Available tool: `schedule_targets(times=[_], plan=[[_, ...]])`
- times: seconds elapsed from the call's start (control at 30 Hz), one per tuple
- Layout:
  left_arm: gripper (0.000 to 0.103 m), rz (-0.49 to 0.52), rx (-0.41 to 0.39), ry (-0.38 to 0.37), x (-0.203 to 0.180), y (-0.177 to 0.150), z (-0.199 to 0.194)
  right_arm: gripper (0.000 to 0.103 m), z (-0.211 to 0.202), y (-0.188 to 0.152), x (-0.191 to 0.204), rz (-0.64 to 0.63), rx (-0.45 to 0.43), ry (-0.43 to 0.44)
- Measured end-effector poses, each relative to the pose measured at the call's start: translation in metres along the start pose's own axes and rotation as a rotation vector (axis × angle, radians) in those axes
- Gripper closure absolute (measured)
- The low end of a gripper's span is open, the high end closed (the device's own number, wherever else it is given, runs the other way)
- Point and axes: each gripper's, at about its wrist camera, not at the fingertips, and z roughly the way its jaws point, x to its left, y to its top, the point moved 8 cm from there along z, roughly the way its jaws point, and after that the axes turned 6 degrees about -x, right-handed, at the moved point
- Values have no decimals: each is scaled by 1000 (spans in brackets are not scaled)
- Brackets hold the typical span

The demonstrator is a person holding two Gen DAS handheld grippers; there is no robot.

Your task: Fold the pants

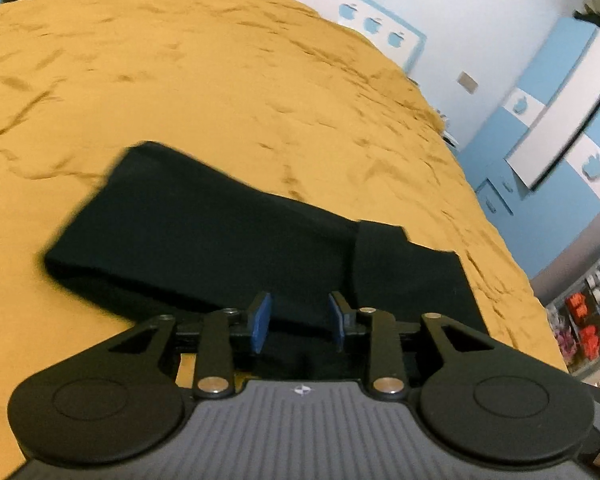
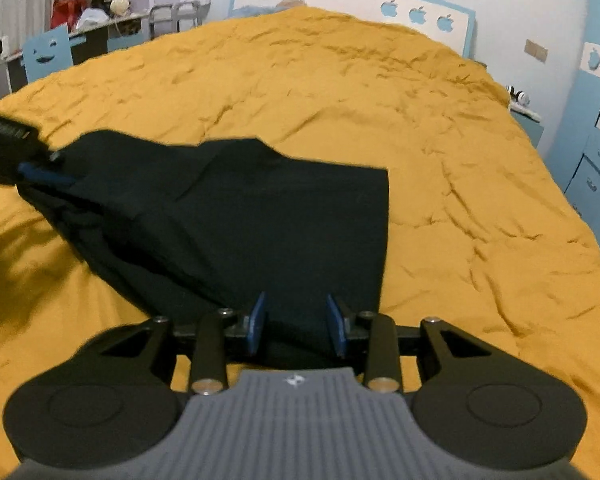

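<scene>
Mustard-yellow bed [image 2: 380, 128] fills the room, with black pants [image 2: 260, 216] spread across its near side and both claws over them.

Seen from the right wrist, the right claw [image 2: 296, 322] stands partly apart, its blue pads [image 2: 257, 322] straddling the near edge of the dark cloth; whether they pinch it I cannot tell. From that same view the left claw [image 2: 46, 172] reaches in from the left edge and meets the lifted far corner of the pants. From its own camera the left claw [image 1: 299, 322] is likewise partly apart over the folded fabric [image 1: 204, 236], with no clear grip visible. A blue-trimmed headboard [image 2: 420, 14] with apple cutouts lies beyond the bed.
</scene>
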Motion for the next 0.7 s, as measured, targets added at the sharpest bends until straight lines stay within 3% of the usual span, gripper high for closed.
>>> schedule_targets(times=[0.17,0.3,0.5,0.7], plan=[[58,-65,-34,106,49,13,-25,73,-3,12,21,24,-45,4],[56,-66,-32,201,78,20,-38,71,1,25,55,7,-76,31],[49,-124,-26,210,105,20,-42,71,14,44,93,-8,-100,53],[46,-177,-5,215,123,8,-34,70,35,64,98,52,-131,40]])
